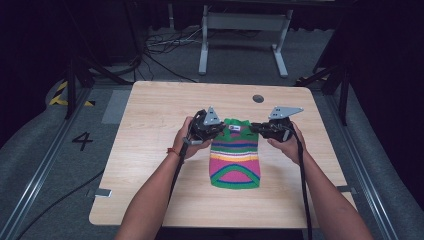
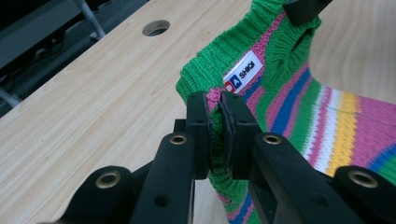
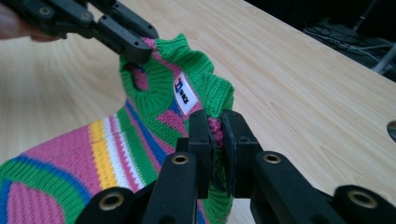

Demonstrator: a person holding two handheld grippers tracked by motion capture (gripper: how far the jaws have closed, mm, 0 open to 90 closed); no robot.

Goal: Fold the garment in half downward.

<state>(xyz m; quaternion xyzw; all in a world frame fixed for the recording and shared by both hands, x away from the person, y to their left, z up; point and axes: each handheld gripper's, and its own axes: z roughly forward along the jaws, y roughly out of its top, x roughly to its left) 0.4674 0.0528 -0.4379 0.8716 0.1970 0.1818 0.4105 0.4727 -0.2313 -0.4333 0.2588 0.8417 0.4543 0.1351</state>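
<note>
Broadly, the wooden counter (image 1: pixel 150 150) carries a striped knitted sweater (image 1: pixel 235 162) near its middle, hem toward the person and green collar lifted off the wood. At that collar's left shoulder the left gripper (image 1: pixel 218 129) is clenched on the knit; at its right shoulder the right gripper (image 1: pixel 254 128) pinches it too. Inside the collar sits a small white label (image 2: pixel 243 72).
</note>
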